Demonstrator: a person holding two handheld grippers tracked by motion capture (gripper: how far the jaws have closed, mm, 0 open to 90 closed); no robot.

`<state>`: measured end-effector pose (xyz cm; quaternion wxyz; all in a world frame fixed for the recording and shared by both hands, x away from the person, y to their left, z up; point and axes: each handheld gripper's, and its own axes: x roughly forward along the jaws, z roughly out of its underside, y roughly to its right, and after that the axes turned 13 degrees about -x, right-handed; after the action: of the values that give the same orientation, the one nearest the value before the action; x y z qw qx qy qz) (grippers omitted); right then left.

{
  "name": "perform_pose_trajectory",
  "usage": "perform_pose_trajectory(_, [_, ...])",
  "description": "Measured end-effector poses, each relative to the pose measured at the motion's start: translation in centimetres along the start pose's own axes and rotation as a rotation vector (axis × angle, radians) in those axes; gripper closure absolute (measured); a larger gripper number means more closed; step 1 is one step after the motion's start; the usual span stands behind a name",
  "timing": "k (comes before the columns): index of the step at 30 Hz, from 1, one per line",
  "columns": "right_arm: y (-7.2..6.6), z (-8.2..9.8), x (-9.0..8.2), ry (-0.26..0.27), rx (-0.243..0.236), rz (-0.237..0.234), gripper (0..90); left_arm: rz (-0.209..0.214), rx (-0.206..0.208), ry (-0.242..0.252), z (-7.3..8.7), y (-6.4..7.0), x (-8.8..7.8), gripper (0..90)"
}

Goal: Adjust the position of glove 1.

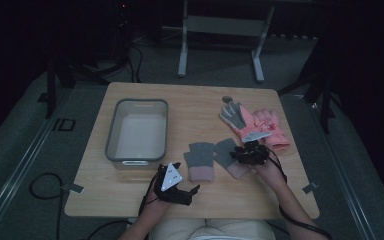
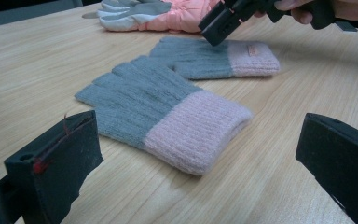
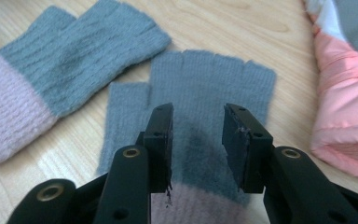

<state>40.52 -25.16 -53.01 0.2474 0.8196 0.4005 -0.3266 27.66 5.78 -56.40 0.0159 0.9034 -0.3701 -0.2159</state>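
Two grey knit gloves with pink cuffs lie flat side by side near the table's front middle. The left one lies just ahead of my left gripper, whose jaws stand wide open with nothing between them. My right gripper hovers over the right knit glove, near where the grey meets the cuff. Its jaws are apart and the pads press on nothing.
A pair of pink and grey ski gloves lies at the back right, close to the right knit glove. A grey plastic bin stands on the table's left half. The wooden table is bare at the back middle.
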Motion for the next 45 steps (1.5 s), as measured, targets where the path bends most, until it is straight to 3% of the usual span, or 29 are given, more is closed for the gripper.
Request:
perform_pose_trajectory(2, [-0.2, -0.1, 0.2, -0.006, -0.004, 0.005, 62.7, 0.0, 0.002, -0.001, 0.0, 0.0, 0.0, 0.0])
perform_pose_trajectory(6, [-0.7, 0.2, 1.3, -0.07, -0.023, 0.004, 63.9, 0.0, -0.002, 0.001, 0.0, 0.0, 0.0, 0.0])
perform_pose_trajectory(8, [-0.8, 0.2, 1.3, -0.068, -0.02, 0.006, 65.5, 0.002, -0.006, 0.002, 0.0, 0.0, 0.0, 0.0])
perform_pose_trajectory(9, [-0.5, 0.1, 1.3, -0.086, 0.031, 0.011, 75.8, 0.001, -0.011, 0.002, 0.0, -0.1, 0.0, 0.0])
perform_pose_trajectory(12, [-0.7, -0.1, 1.3, -0.097, 0.042, 0.025, 82.7, 0.005, -0.009, -0.001, 0.0, -0.1, 0.0, 0.0])
perform_pose_trajectory(14, [-0.8, -0.2, 1.3, -0.101, 0.055, 0.029, 82.7, 0.005, -0.009, -0.001, 0.0, -0.1, 0.0, 0.0])
perform_pose_trajectory(18, [-1.4, -0.5, 0.7, -0.099, 0.112, 0.077, 85.6, -0.007, -0.008, 0.005, 0.0, 0.0, -0.1, 0.0])
perform_pose_trajectory(25, [-3.2, -1.4, -3.3, 0.007, 0.243, 0.191, 85.6, -0.009, -0.012, 0.006, 0.0, -0.1, -0.1, 0.0])
perform_pose_trajectory(27, [-3.5, -1.4, -3.9, 0.008, 0.28, 0.215, 85.6, -0.011, -0.011, 0.008, 0.0, 0.0, -0.1, 0.0])
perform_pose_trajectory(29, [-4.0, -1.2, -4.4, -0.012, 0.289, 0.291, 85.6, -0.01, -0.007, 0.008, 0.0, 0.0, -0.1, 0.0])
perform_pose_trajectory(30, [-4.0, -0.9, -4.6, -0.004, 0.319, 0.303, 85.6, -0.011, -0.005, 0.008, 0.0, 0.0, -0.1, 0.0])
perform_pose_trajectory(33, [-4.7, 0.1, -4.3, -0.017, 0.369, 0.332, 85.6, -0.009, 0.0, 0.007, 0.0, 0.0, 0.0, 0.0])
perform_pose_trajectory(38, [-5.7, 1.8, -2.5, -0.044, 0.455, 0.303, 85.5, -0.01, 0.008, 0.003, 0.0, 0.1, 0.0, 0.0])
perform_pose_trajectory(41, [-6.3, 2.4, -1.4, -0.057, 0.471, 0.322, 84.6, -0.01, 0.012, 0.002, 0.0, 0.1, 0.0, 0.0])
perform_pose_trajectory(42, [-6.5, 2.4, -1.2, -0.053, 0.454, 0.34, 84.3, -0.009, 0.011, 0.001, 0.0, 0.2, 0.0, 0.0])
perform_pose_trajectory(45, [-6.5, 2.7, -1.1, -0.026, 0.473, 0.351, 83.4, -0.01, 0.011, 0.0, 0.0, 0.2, 0.0, 0.0])
